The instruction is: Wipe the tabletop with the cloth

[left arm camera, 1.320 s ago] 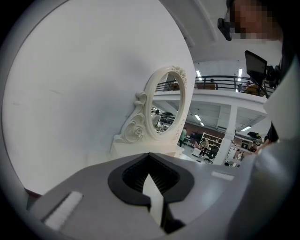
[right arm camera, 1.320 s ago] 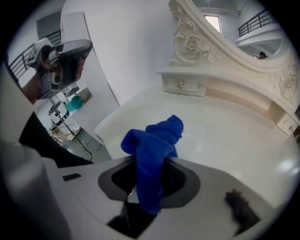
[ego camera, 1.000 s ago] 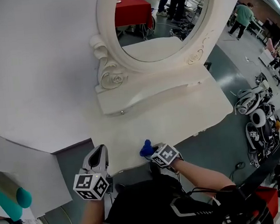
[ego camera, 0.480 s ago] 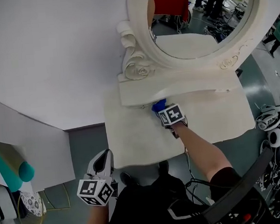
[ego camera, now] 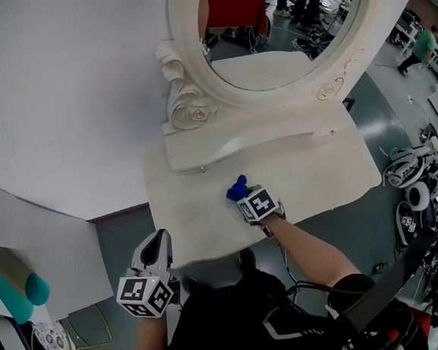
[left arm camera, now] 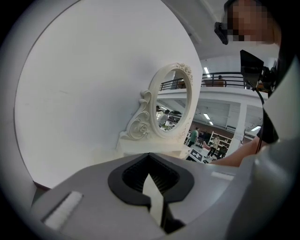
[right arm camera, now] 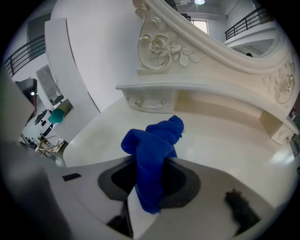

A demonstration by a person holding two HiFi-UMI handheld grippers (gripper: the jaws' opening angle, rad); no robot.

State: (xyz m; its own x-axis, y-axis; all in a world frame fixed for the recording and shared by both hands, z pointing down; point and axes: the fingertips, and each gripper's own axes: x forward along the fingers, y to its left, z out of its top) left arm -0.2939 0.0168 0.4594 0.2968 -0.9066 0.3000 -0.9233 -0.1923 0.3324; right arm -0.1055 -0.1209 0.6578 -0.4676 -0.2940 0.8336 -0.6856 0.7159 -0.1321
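A bunched blue cloth (ego camera: 236, 189) (right arm camera: 152, 154) rests on the cream tabletop (ego camera: 184, 211) of a vanity, near its middle. My right gripper (ego camera: 244, 197) (right arm camera: 149, 187) is shut on the cloth, which sticks out ahead of the jaws toward the small drawer shelf (right arm camera: 150, 96). My left gripper (ego camera: 158, 246) (left arm camera: 151, 180) hangs off the table's front left corner, above the floor, jaws shut with nothing between them. It is pointed toward the oval mirror (left arm camera: 171, 105).
The ornate oval mirror (ego camera: 275, 28) and its carved base (ego camera: 186, 108) stand along the table's back edge. A white curved wall (ego camera: 52, 93) lies to the left. Helmets and gear (ego camera: 405, 173) sit on the floor at right. A teal object (ego camera: 19, 291) is at far left.
My right gripper has pulled the cloth back from the drawer shelf toward the table's middle. A second ago it was at the front edge. The left gripper has stayed by the front left corner.
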